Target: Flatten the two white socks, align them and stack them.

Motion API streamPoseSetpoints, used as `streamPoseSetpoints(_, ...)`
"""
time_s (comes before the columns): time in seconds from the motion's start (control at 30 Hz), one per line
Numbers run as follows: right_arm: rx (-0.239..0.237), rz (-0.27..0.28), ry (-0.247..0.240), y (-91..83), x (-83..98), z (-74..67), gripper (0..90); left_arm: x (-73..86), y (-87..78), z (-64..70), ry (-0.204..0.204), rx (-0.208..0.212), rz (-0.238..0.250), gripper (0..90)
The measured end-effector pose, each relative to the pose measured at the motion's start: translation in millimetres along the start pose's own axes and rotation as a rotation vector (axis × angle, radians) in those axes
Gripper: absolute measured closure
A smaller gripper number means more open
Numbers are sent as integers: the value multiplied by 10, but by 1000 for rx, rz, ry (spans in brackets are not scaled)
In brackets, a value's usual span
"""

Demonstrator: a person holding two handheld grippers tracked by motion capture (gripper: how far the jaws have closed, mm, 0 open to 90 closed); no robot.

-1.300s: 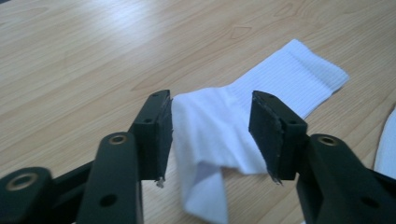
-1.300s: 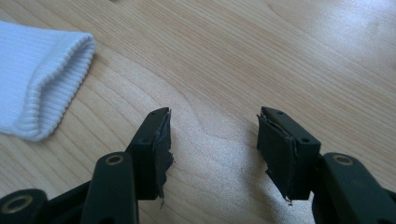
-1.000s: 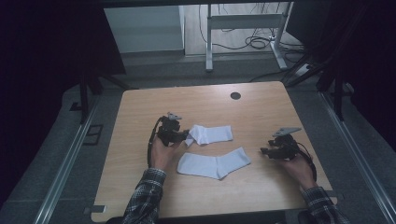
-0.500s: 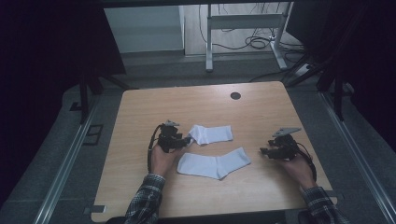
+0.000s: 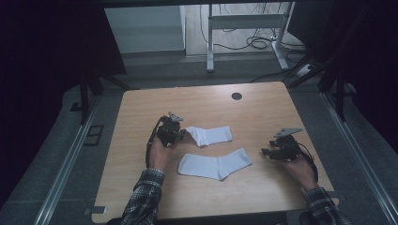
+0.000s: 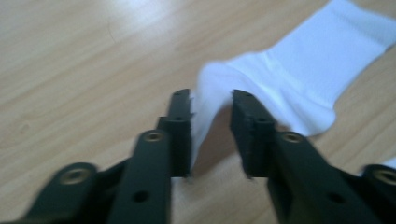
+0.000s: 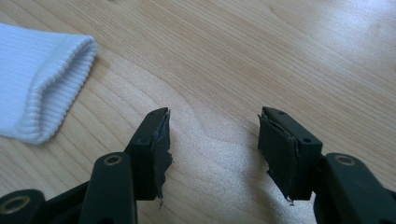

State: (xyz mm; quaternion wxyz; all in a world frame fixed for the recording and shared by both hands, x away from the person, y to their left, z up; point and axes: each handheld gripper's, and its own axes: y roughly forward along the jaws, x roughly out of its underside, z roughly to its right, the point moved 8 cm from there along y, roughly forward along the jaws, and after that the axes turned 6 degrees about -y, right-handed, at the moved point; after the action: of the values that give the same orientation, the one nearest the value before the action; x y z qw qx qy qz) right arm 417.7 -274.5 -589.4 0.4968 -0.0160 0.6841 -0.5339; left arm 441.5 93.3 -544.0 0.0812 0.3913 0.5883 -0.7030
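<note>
Far sock (image 5: 210, 135) lies flat mid-tabletop (image 5: 263, 112), white, long axis running left-right. Its left end is lifted off the wood and sits between your left tool's (image 5: 180, 136) jaws. In the left gripper view that end of the far sock (image 6: 299, 79) rises as a fold into the left tool (image 6: 212, 100); the cloth lies against one jaw, and a gap shows to the other. The jaws have just been closing on that fold, not yet squeezed tight, so count the tool as apart with cloth inside. Picture is a bit blurred there.

Near sock (image 5: 215, 165) lies just nearer you, same white, flat, close to the far sock but not touching it as far as the high view shows. Its right end points toward your right tool (image 5: 265, 152).

Right tool rests low over the tabletop at the right side, jaws apart, bare wood between them. In the right gripper view the right tool (image 7: 214, 116) points at plain tabletop (image 7: 280, 56), with the ribbed cuff of the near sock (image 7: 42, 88) off to the left, near but clear of the jaws.

Dark round hole (image 5: 236, 96) sits at the far side of the tabletop, well apart from both socks.
</note>
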Motion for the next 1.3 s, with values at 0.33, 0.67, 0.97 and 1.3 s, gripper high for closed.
streamPoseSetpoints(0.33, 0, -17, 8, -6, -6, 8, 469, 185, -62, -248, -84, 8, 21, 456)
streamPoseSetpoints(0.67, -56, 7, 67, 2, -181, -48, 539, 314, 35, -520, -181, -3, 56, 531)
streamPoseSetpoints(0.97, -107, 47, 54, 112, -552, -195, 650, 379, 180, -581, -224, 8, 80, 570)
streamPoseSetpoints(1.3, -132, 73, 52, 490, -978, -429, 695, 399, 215, -616, -242, 17, 99, 563)
